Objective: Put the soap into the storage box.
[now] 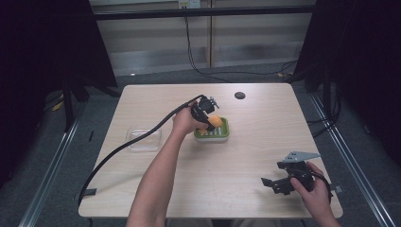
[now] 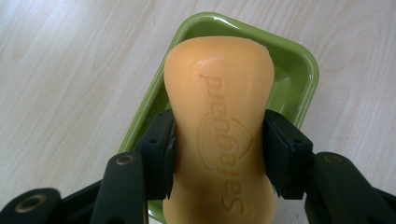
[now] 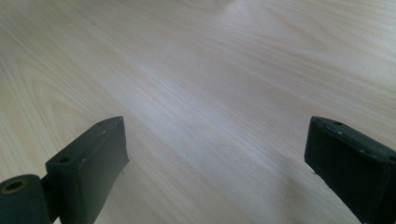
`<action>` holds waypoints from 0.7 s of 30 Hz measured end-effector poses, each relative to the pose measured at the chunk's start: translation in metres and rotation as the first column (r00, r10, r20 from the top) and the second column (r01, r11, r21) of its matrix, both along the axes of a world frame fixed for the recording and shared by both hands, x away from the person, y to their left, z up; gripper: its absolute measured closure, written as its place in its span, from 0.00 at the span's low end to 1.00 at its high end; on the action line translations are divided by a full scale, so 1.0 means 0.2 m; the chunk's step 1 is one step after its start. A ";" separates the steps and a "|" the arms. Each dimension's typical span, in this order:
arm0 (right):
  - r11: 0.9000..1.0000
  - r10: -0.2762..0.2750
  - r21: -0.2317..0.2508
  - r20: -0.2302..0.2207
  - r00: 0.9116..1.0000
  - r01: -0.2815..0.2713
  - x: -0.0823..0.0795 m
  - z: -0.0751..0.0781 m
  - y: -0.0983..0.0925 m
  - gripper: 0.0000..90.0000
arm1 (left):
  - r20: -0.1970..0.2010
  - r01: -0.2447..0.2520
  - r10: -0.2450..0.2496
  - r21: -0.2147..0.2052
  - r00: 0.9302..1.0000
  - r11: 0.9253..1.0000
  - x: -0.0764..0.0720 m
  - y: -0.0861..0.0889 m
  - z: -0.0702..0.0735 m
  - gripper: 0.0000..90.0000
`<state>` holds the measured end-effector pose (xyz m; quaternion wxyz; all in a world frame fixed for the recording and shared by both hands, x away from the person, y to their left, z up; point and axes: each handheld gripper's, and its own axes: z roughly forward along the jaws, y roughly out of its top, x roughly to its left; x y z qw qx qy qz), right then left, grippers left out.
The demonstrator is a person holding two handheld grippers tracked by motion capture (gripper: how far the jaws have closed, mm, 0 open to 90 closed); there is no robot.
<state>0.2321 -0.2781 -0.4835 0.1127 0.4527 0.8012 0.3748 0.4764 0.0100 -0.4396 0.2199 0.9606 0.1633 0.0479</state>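
Soap bar (image 2: 218, 126): orange, with raised lettering, pinched at its narrow waist between the two black jaws of the left gripper (image 2: 218, 154); it sits over the green soap dish (image 2: 299, 65).
Soap dish: near the middle of the pale wooden tabletop (image 1: 246, 156).
Left gripper: at the dish, held in the person's left hand (image 1: 185, 122).
Right gripper (image 1: 274, 183): low at the near right corner, jaws spread wide with only bare tabletop between them.
Clear plastic container (image 1: 144, 138): left of the dish, well apart.
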 end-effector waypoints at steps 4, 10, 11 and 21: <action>1.000 0.001 -0.001 -0.001 1.000 -0.001 0.00 0.00 0.00 0.06 | -0.008 0.007 -0.007 0.005 1.000 1.000 0.01 0.00 -0.02 0.55; 1.000 -0.002 -0.002 -0.003 1.000 0.002 0.00 0.00 0.00 0.06 | -0.018 0.001 -0.001 0.004 1.000 1.000 0.01 -0.01 -0.04 0.55; 1.000 -0.004 -0.003 -0.004 1.000 0.004 0.00 0.00 0.00 0.06 | -0.016 0.002 -0.002 0.006 1.000 1.000 0.01 -0.01 -0.04 0.55; 1.000 0.001 -0.004 0.001 1.000 -0.001 0.00 0.00 0.00 0.06 | -0.004 0.009 -0.009 0.018 1.000 1.000 0.01 -0.01 -0.03 0.55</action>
